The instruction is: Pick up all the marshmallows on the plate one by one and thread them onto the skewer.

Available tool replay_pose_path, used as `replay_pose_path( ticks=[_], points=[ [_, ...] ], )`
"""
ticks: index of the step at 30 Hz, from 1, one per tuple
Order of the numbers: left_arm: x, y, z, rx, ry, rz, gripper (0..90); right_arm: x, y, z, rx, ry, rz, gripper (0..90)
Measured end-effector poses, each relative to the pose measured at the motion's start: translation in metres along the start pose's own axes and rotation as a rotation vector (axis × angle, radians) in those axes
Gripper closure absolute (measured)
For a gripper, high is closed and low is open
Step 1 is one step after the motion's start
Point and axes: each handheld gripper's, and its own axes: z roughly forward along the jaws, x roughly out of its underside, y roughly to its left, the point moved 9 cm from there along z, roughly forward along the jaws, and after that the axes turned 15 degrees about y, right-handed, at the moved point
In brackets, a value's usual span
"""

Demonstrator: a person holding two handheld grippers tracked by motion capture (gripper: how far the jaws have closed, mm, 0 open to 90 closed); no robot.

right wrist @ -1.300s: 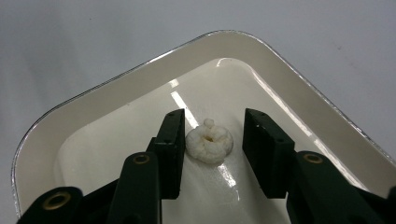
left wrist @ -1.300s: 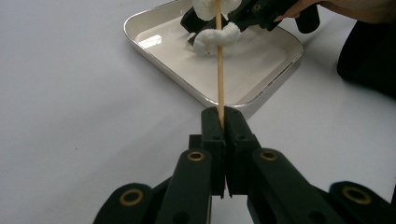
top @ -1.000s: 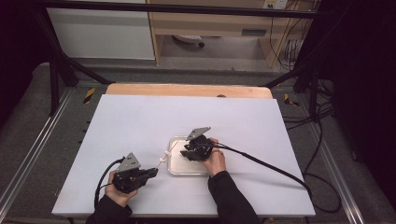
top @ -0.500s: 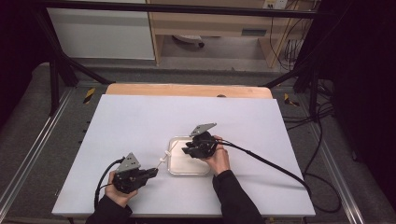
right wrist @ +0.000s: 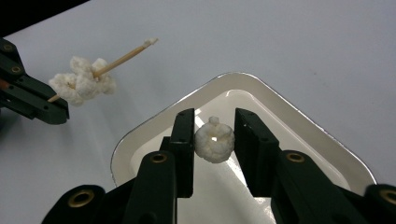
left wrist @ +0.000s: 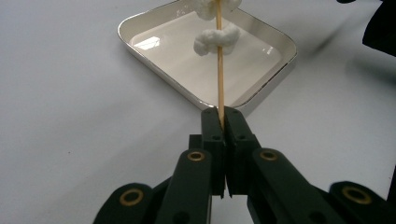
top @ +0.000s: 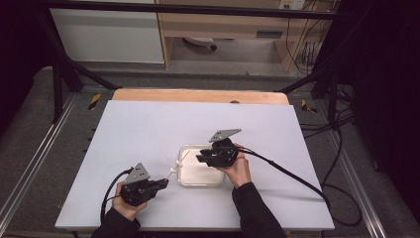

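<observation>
Here, my left gripper pinches a thin wooden skewer threaded with puffy popcorn; my right gripper clasps one knobbly white kernel above the glossy rounded-square tray.

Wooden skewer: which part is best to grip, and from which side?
Take the wooden skewer by its bare rear end, where the left claw pinches it, coming from behind along the stick. White puffs sit farther up, and the tip should stay free for the puff in the right claw.
</observation>
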Motion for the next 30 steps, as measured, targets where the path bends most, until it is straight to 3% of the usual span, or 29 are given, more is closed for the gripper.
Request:
replay_pose_path(
  ticks=[20,30],
  points=[
    [-0.007,-0.015,0.005,0.012,-0.024,0.034,88.2,0.007,0.005,-0.056,-0.118,-0.186,0.089,69.9],
    [-0.012,-0.025,0.006,0.024,-0.05,0.061,88.2,0.003,0.01,-0.073,-0.169,-0.259,0.098,69.9]
  ],
)
